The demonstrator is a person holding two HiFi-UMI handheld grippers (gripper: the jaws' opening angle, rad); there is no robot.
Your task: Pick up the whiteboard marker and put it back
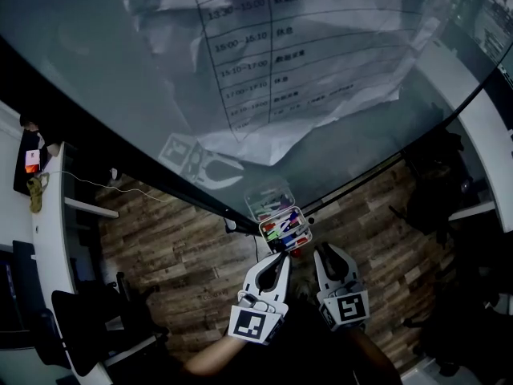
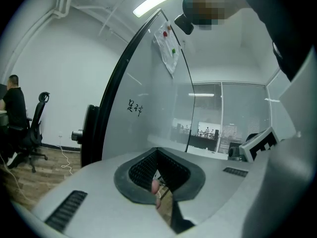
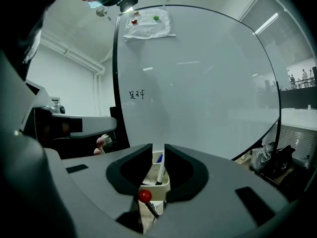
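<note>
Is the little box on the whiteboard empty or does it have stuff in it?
Not empty. The head view shows the marker tray holding several coloured markers; the right gripper view shows one standing in it.

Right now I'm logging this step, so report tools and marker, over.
Right tool open, nothing gripped. Left tool shut. Marker standing in tray at whiteboard foot. Small red ball near tray, unidentified.

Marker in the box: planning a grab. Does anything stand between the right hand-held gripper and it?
Nothing visible does. The marker stands in the box straight beyond the open right hand-held gripper; a red ball sits lower, below that line.
</note>
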